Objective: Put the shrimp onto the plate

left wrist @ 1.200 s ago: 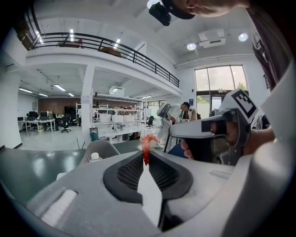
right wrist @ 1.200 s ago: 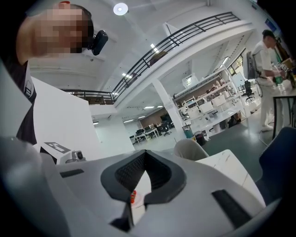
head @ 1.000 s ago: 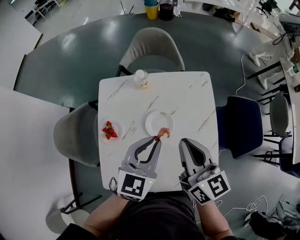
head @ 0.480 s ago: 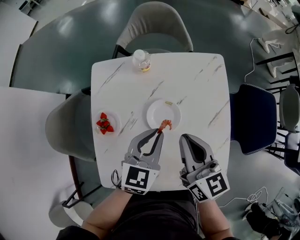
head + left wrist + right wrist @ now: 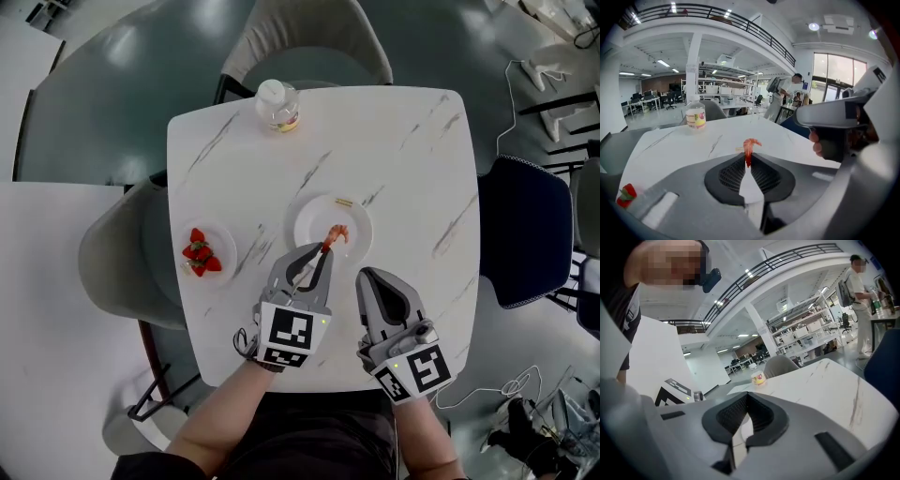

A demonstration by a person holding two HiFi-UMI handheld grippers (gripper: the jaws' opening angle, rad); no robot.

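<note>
Seen from above: a square white marble-patterned bench (image 5: 403,159). Near its middle, a round white plate (image 5: 356,218). Close to that plate's far rim, a small pale yellowish scrap (image 5: 344,202), too small to tell more.

Reaching in from the near edge toward the plate, the left gripper (image 5: 325,251) (image 5: 748,158), marker cube at its back. Fingers pressed together on the thin red end of a curled orange-pink shrimp (image 5: 336,233) (image 5: 750,146). Body of the shrimp sticking out past the fingertips, over the near part of the plate. Touching the plate or hanging just above it: cannot tell.

Just beside it on the right, short of the plate's near rim, the right gripper (image 5: 367,277) (image 5: 746,397). Fingers closed tip to tip, nothing between them.

Toward the left edge of the bench, well apart from the plate, a small clear dish (image 5: 217,246) with red strawberries (image 5: 199,255) (image 5: 627,194) in it. At the far edge, upright, a clear plastic bottle (image 5: 277,103) (image 5: 695,117) (image 5: 758,378) with a white cap and a yellow label.

Around the bench, a beige padded chair (image 5: 309,37) on the far side, a second beige chair (image 5: 112,272) on the left, a dark blue chair (image 5: 525,230) on the right.
</note>
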